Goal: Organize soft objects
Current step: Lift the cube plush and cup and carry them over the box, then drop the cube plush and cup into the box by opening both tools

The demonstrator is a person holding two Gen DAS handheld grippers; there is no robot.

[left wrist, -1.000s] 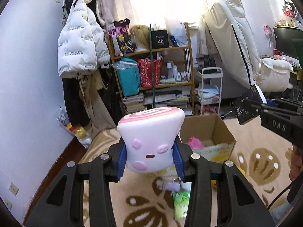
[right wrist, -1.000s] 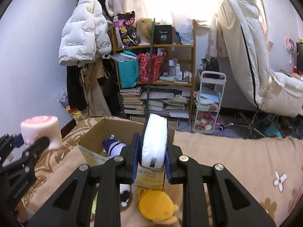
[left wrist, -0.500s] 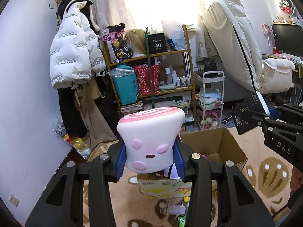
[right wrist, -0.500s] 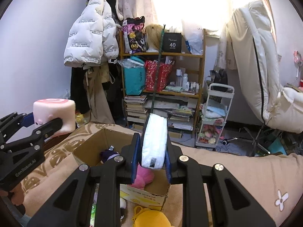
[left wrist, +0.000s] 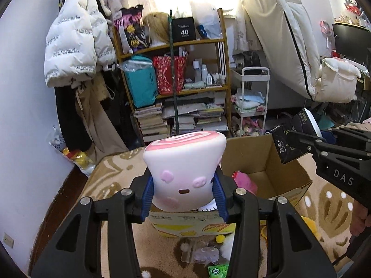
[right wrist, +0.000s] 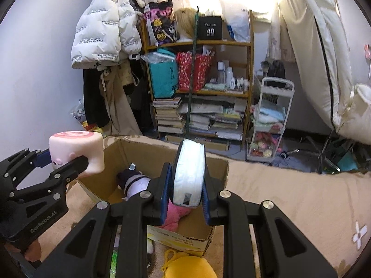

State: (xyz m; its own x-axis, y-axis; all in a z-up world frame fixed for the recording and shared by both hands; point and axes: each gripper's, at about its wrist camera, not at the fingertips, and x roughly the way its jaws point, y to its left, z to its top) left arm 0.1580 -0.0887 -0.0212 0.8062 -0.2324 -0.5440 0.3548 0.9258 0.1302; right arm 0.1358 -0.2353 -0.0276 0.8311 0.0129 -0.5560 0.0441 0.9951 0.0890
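My left gripper (left wrist: 183, 195) is shut on a pink marshmallow toy (left wrist: 185, 169) with a face and a swirl top, held above the near edge of an open cardboard box (left wrist: 266, 159). It also shows in the right wrist view (right wrist: 76, 153) at the box's left side. My right gripper (right wrist: 186, 192) is shut on a white tissue pack (right wrist: 189, 173) above the box (right wrist: 148, 153). In the left wrist view the right gripper (left wrist: 308, 146) holds the pack's dark side (left wrist: 292, 139) over the box's right wall. A pink plush (right wrist: 176, 215) and a purple-white toy (right wrist: 135, 181) lie inside.
A yellow plush (right wrist: 187, 266) lies on the beige patterned rug (right wrist: 301, 208) before the box. Small packets (left wrist: 204, 252) and a green sachet (left wrist: 216, 271) lie near it. A cluttered shelf (left wrist: 176, 88), a white trolley (left wrist: 252, 102) and hanging coats (left wrist: 76, 51) stand behind.
Both grippers have moved forward and lowered toward the box, each still holding its object. The box now sits closer beneath them.
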